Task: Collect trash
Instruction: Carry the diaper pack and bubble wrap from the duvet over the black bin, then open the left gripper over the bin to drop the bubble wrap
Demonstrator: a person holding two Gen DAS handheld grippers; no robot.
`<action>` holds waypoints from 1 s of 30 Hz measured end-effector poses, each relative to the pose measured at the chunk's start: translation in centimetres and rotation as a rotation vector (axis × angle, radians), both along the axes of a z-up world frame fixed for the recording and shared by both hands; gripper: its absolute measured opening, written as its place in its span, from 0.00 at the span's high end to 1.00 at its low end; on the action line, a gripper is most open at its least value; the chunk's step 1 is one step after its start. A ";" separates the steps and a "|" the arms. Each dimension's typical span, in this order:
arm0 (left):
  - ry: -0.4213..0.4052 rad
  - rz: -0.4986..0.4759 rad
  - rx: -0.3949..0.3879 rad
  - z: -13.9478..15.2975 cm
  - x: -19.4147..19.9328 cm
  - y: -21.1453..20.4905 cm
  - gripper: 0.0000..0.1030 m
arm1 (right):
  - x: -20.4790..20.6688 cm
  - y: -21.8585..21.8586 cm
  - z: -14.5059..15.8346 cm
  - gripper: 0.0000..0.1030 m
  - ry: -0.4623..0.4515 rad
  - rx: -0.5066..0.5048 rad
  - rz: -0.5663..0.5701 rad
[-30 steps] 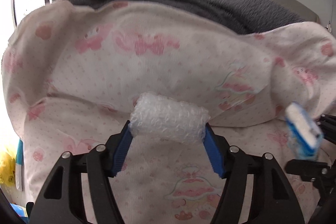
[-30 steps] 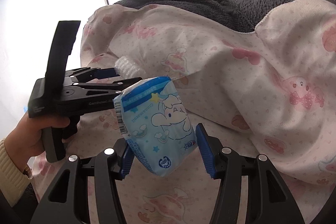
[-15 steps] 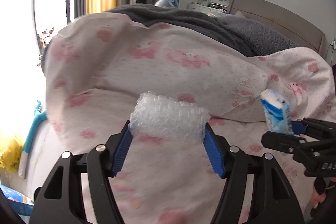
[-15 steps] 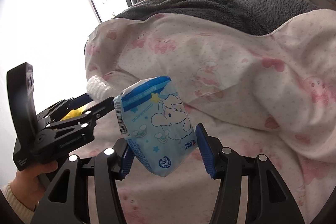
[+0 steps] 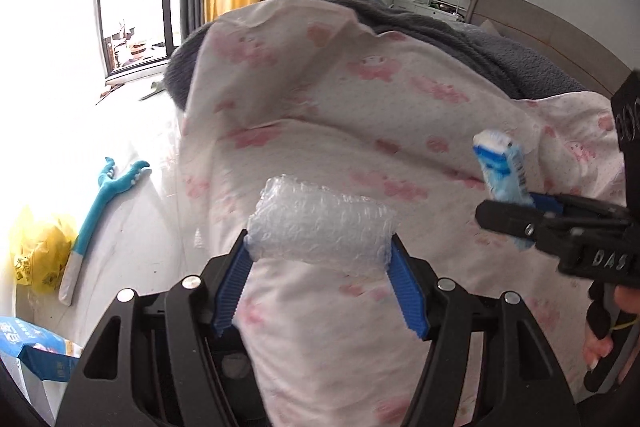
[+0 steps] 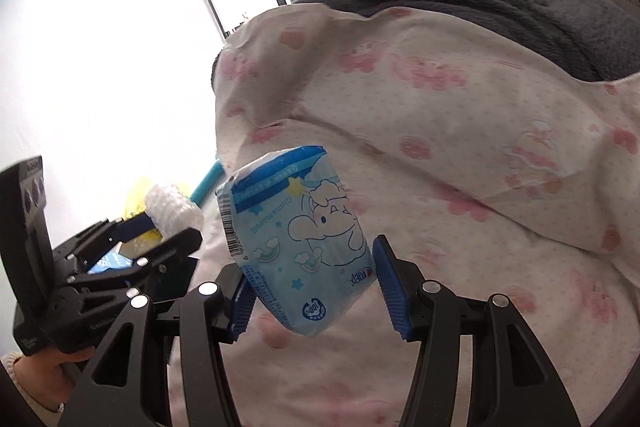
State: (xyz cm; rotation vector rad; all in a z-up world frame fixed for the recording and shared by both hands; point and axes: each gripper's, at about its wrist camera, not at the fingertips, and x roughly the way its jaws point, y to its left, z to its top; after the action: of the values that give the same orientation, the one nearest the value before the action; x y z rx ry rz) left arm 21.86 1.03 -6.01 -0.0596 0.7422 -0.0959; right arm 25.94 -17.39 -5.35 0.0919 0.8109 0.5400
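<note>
My left gripper (image 5: 320, 259) is shut on a roll of clear bubble wrap (image 5: 320, 227), held in the air over the bed's edge. It also shows in the right wrist view (image 6: 172, 209). My right gripper (image 6: 316, 287) is shut on a light blue tissue packet (image 6: 296, 247) with a cartoon print. The packet also shows edge-on in the left wrist view (image 5: 502, 167), to the right of the bubble wrap. Both grippers are side by side above the pink-printed white quilt (image 5: 360, 115).
A grey blanket (image 6: 480, 3) lies behind the quilt. On the floor at left lie a yellow plastic bag (image 5: 36, 251), a teal long-handled tool (image 5: 100, 195) and a blue package (image 5: 36, 347). A window, curtains and hanging clothes stand at the back.
Both grippers have swung left and back from the bed with their loads. The floor, yellow bag and window have come into view at left.
</note>
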 end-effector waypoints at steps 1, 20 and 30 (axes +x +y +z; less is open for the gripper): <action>0.005 0.004 0.009 -0.3 -0.2 0.5 0.34 | -0.3 0.7 0.2 0.46 -0.004 0.005 0.005; 0.291 0.133 -0.005 -8.3 -3.8 14.6 0.32 | -5.8 15.4 0.1 0.46 -0.006 0.016 0.224; 0.427 0.198 -0.117 -11.5 -5.5 19.6 0.15 | -5.6 21.9 -1.6 0.46 0.039 -0.031 0.302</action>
State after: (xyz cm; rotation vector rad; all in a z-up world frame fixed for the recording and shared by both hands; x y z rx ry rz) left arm 16.38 20.63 -17.51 -0.2703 1.1519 0.0656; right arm 20.31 4.56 -6.99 -0.0505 0.8771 0.8121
